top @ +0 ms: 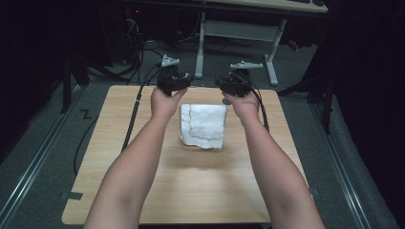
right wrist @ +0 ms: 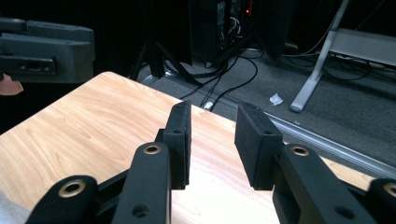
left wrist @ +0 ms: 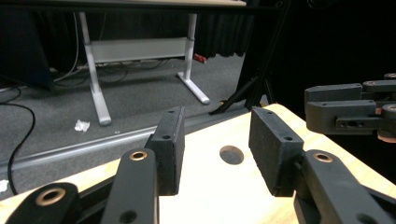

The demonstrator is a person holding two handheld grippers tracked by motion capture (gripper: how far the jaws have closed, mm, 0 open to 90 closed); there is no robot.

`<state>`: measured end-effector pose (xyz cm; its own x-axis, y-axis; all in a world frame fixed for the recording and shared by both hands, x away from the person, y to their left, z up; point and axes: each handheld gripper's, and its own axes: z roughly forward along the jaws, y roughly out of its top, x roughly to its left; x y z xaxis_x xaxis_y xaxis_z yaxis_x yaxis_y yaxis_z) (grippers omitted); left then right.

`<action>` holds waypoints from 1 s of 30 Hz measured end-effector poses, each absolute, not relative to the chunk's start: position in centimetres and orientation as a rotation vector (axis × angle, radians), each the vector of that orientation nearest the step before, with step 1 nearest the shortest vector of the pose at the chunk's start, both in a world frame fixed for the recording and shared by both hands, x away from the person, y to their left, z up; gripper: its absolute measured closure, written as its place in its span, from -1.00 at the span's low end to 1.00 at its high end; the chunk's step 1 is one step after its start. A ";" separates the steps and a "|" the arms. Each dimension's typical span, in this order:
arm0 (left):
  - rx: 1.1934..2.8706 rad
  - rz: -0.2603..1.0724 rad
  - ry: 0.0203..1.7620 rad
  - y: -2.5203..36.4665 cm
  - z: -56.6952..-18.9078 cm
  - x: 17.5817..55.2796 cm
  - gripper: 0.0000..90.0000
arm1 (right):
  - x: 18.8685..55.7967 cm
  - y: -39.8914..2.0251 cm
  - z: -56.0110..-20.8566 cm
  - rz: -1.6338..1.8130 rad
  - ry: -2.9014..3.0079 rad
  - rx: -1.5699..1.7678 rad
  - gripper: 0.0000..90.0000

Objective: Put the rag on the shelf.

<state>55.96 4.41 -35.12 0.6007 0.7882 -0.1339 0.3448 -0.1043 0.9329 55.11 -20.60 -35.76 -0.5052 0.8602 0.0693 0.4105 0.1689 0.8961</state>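
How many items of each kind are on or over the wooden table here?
White folded cloth: 1
Handheld claws: 2, the left claw and the right claw, both with jaws apart and nothing between them
Round hole in the tabletop: 1
Total: 4

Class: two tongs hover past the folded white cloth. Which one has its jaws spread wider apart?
The left tongs: the gap between the jaws is wider than on the right tongs. Both are empty.

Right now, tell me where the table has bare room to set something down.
The wooden table is bare along its near half between the person's forearms, and in strips left and right of the folded white cloth. It is crowded at the far edge, where the left gripper and right gripper hover, jaws open, beyond the cloth.
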 end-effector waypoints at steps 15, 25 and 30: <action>1.676 0.512 0.916 5.7 -34.5 53.8 0.21 | 53.5 -20.0 -36.0 1.341 1.988 1.171 0.24; 1.671 0.511 0.914 7.2 -35.3 51.3 0.19 | 50.9 -20.4 -35.6 1.333 1.957 1.126 0.15; 1.679 0.499 0.898 7.7 -35.3 50.0 0.17 | 49.5 -20.6 -35.6 1.282 1.931 1.091 0.04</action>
<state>49.96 7.75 -35.33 0.6221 0.7736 -0.1208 0.3061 -0.0983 0.9469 49.54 -20.62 -35.58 -0.5039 0.8635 -0.0215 0.3153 0.2070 0.9262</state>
